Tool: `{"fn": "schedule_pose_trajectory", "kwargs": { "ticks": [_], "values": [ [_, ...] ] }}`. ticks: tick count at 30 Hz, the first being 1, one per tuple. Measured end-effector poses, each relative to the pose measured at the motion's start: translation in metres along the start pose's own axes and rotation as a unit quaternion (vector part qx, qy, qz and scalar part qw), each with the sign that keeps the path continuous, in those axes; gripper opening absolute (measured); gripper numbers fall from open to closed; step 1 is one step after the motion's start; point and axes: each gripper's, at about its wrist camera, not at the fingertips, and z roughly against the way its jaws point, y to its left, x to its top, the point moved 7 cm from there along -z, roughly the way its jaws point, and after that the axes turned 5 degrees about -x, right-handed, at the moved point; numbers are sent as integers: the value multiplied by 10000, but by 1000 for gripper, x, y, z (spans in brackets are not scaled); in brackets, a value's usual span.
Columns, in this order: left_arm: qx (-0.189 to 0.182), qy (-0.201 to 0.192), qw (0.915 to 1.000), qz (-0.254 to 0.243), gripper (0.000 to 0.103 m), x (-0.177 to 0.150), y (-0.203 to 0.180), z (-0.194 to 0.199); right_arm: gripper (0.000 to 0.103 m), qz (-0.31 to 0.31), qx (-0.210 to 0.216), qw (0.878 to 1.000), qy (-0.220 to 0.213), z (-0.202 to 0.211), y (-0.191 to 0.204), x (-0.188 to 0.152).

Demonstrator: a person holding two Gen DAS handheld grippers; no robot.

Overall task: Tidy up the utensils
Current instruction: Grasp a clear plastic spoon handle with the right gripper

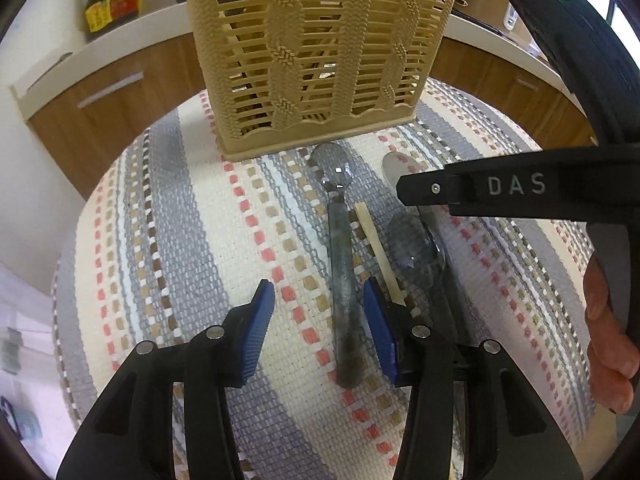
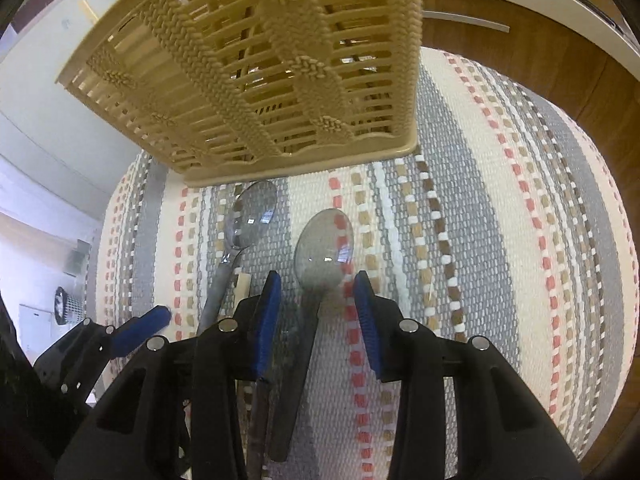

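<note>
Left wrist view: the left gripper (image 1: 318,308) is pointing down at a striped woven mat (image 1: 192,216), its blue pads standing apart with nothing pressed between them. A grey spoon (image 1: 340,264) is lying on the mat with its handle in the gap, closer to the right pad, and whether that pad is touching it cannot be told. Just right of this spoon a pale chopstick (image 1: 378,248) is lying, its near end passing behind the right pad. A second grey spoon (image 1: 418,252) is resting further right, its bowl near the chopstick, and a third spoon bowl (image 1: 394,166) is showing partly behind a black gripper body marked "DAS" (image 1: 516,186). A tan slotted basket (image 1: 316,52) is standing upright at the far edge of the mat, the first spoon's bowl lying just before its base. A hand (image 1: 608,340) is showing at the right edge.

Right wrist view: the right gripper (image 2: 318,312) is also open, its pads flanking the neck of a spoon (image 2: 324,248) without visibly pressing it; the bowl is lying ahead of the fingertips on the mat (image 2: 500,200). A further spoon (image 2: 250,220) is lying to the left, its bowl just before the basket (image 2: 256,68), with the chopstick (image 2: 243,285) end beside its handle. One blue finger (image 2: 140,330) of the left gripper is showing at lower left.
</note>
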Motion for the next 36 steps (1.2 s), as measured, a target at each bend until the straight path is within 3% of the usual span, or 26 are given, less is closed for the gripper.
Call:
{"fn": "schedule_pose_trajectory", "kwargs": {
  "ticks": [4,7,14,25,29,33,34,36],
  "values": [
    [239,-43,9997,-21,23,3,-2,0,34,215,-347,9992,-5,-8,10,2],
    [223,-103,9995,181,13,1,7,4,23,492,-750,9959,-102,-15,20,0],
    [-91,-118,9981,595,11,-6,19,12,10,632,-831,9945,-98,-15,20,-5],
    [-679,255,9926,978,11,-47,15,34,10,532,-680,9962,136,4,-18,-30],
    [-706,219,9896,1238,11,-62,23,42,10,566,-944,9937,204,12,-30,-46],
    [-753,197,9867,1425,11,-69,23,45,10,525,-802,9949,329,17,-37,-57],
    [-799,242,9861,1437,12,-69,21,45,10,548,-738,9951,363,17,-37,-59],
    [-995,360,9837,1452,25,-66,18,42,12,623,-697,9947,423,18,-39,-62]
  ]
}}
